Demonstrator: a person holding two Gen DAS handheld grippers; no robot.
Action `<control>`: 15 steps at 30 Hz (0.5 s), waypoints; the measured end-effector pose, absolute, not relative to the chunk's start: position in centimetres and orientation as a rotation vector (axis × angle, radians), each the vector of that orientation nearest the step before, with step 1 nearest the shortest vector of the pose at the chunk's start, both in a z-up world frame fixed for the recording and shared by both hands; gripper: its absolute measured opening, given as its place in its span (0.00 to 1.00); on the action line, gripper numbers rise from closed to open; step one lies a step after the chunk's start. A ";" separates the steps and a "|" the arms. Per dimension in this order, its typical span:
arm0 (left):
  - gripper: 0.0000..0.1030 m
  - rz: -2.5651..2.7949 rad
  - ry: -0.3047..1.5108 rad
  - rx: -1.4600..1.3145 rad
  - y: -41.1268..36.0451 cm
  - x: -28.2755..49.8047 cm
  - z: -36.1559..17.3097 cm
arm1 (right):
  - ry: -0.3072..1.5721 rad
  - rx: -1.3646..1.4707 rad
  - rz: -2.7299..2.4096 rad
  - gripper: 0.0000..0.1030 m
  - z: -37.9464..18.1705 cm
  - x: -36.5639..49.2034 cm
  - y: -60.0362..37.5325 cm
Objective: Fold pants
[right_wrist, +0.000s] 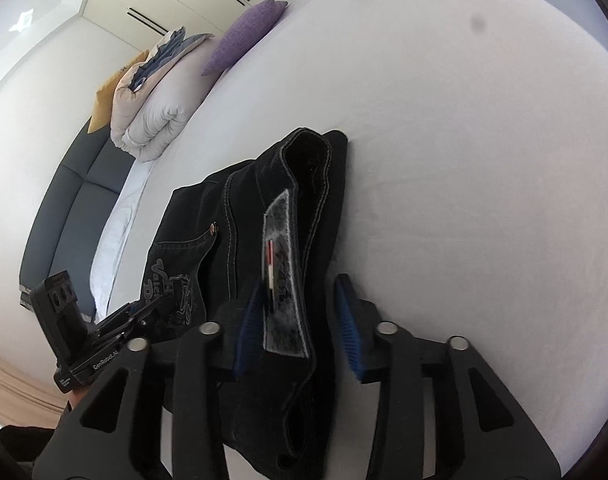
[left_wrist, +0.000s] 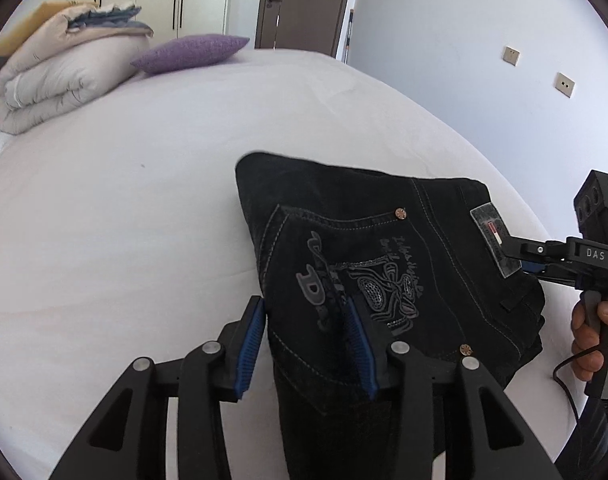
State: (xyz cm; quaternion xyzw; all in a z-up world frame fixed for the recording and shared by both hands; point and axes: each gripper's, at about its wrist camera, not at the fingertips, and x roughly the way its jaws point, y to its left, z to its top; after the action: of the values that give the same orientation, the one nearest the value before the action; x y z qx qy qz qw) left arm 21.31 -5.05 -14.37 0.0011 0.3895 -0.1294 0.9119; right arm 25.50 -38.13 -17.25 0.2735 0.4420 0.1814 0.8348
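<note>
Black jeans [left_wrist: 384, 240] lie folded on the white bed [left_wrist: 144, 200], back pocket embroidery facing up. My left gripper [left_wrist: 304, 328] straddles the near pocket edge of the fold; its blue pads stand apart on either side of the cloth, open. My right gripper [right_wrist: 298, 320] straddles the waistband beside the grey label patch [right_wrist: 282, 280], with a strip of sheet showing between the cloth and its right pad, so it is open. In the left wrist view the right gripper [left_wrist: 516, 256] reaches the label [left_wrist: 494, 236] from the right. The left gripper [right_wrist: 156, 304] shows at the jeans' [right_wrist: 244, 220] far side.
A folded pale duvet [left_wrist: 64, 76] and a purple pillow [left_wrist: 192, 52] lie at the far end of the bed. A brown door [left_wrist: 300, 0] and wardrobes stand behind. A person's hand [left_wrist: 592, 340] holds the right gripper's handle. White sheet spreads left of the jeans.
</note>
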 end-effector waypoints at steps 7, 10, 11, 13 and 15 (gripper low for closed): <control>1.00 -0.094 0.435 0.096 -5.0 11.8 -7.7 | 0.721 0.399 0.277 0.49 -9.2 16.6 -37.0; 1.00 -0.044 0.315 0.142 -5.6 8.3 -4.5 | 0.585 0.296 0.216 0.58 -5.1 12.1 -36.1; 1.00 -0.020 0.286 0.166 -5.8 7.6 -3.5 | 0.532 0.266 0.197 0.61 -3.7 10.7 -35.8; 1.00 0.048 0.229 0.215 -6.4 5.7 -1.6 | 0.410 0.203 0.144 0.78 -0.9 7.5 -35.5; 1.00 0.106 0.179 0.221 -6.4 3.5 0.0 | 0.272 0.154 0.091 0.92 1.7 4.1 -35.1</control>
State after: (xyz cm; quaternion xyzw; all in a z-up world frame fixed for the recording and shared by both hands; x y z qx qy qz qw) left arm 3.46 -6.44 -0.03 0.1100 0.0891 0.0527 0.9885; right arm 4.13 -35.13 1.67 0.0767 0.1352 0.0454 0.9868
